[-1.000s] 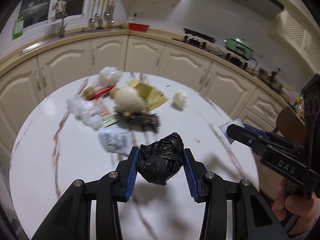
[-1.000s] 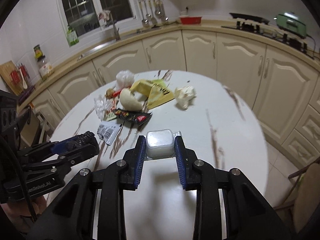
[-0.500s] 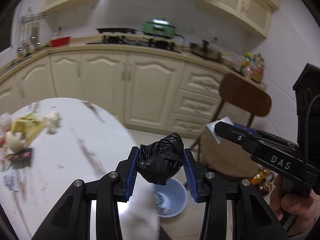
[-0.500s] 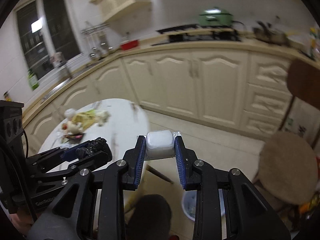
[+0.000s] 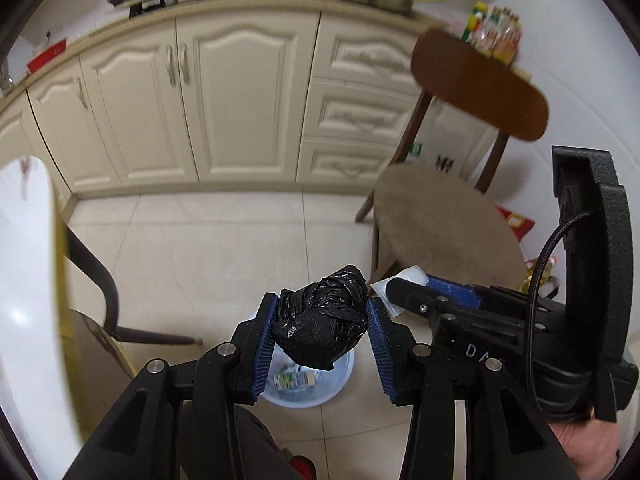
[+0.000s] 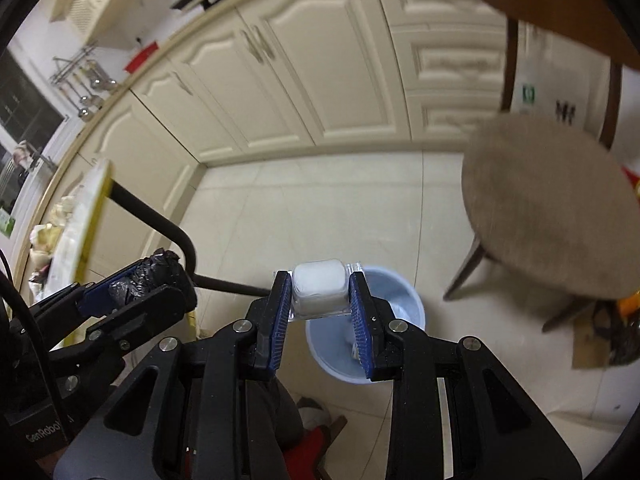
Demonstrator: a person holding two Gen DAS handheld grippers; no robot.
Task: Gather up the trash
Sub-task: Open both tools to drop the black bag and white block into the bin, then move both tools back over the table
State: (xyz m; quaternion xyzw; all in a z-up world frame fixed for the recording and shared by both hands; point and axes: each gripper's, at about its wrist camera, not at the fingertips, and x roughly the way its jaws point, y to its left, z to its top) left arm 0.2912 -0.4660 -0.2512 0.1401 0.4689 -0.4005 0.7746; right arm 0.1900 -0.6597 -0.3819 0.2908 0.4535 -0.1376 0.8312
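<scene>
My left gripper (image 5: pixel 322 332) is shut on a crumpled black plastic bag (image 5: pixel 322 326) and holds it above a light blue trash bin (image 5: pixel 308 386) on the floor. The bin holds some wrappers. My right gripper (image 6: pixel 320 300) is shut on a white packet in clear plastic (image 6: pixel 319 287) and holds it above the same bin (image 6: pixel 368 320). The right gripper shows in the left wrist view (image 5: pixel 404 286), close on the right. The left gripper with the bag shows in the right wrist view (image 6: pixel 148 276), at the left.
The white table's edge (image 5: pixel 24 280) is at the left, with leftover trash (image 6: pixel 44 232) on it and a black table leg (image 5: pixel 104 280) below. A wooden chair (image 5: pixel 448 224) with a round beige seat stands right of the bin. Cream cabinets (image 5: pixel 240 100) lie behind.
Both grippers have swung from over the table to the right and down, and now hang over the trash bin on the floor. Both still hold their items.
</scene>
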